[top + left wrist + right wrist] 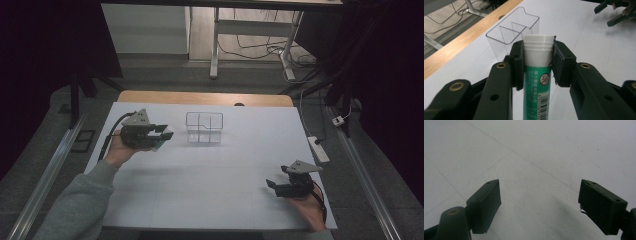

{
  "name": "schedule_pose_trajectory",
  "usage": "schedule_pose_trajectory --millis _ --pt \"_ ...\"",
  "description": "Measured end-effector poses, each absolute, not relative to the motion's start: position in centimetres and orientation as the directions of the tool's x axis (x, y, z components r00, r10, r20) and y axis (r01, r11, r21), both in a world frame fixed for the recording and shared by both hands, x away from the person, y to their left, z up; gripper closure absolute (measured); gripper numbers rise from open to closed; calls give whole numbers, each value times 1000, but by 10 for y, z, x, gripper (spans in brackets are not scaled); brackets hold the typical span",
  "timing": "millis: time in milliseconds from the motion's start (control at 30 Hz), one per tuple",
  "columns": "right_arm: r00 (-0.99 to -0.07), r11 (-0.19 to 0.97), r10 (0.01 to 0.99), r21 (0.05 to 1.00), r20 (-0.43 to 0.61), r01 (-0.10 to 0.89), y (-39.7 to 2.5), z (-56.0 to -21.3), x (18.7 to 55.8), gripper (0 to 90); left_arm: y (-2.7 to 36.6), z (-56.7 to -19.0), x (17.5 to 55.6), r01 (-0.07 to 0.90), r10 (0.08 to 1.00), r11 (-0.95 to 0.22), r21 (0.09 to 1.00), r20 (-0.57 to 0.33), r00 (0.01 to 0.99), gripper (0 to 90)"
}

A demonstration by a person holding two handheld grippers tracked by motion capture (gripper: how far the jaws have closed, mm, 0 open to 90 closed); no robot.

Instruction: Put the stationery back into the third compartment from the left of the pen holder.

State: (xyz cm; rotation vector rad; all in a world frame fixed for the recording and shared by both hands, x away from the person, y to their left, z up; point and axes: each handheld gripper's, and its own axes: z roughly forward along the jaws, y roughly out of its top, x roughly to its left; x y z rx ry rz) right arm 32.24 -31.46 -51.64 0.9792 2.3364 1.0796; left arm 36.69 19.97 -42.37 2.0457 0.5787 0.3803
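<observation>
Over at the left side of the white tabletop (210,175), the left claw (538,63) grips a green-and-white tube (537,82) just below its white cap, jaws pressed against both sides. The tube hangs in the air, just left of a clear plastic box with dividers (204,127) that stands near the far edge. Near the front right corner, the right claw (274,185) hovers low with its jaws spread wide and nothing between them.
</observation>
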Motion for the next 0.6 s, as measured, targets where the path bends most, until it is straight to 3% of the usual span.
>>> schedule_pose_trajectory --millis 600 --pt "-686 461 725 777 -53 428 -314 -517 323 177 168 -410 390 244 549 -331 911 -24 836 643"
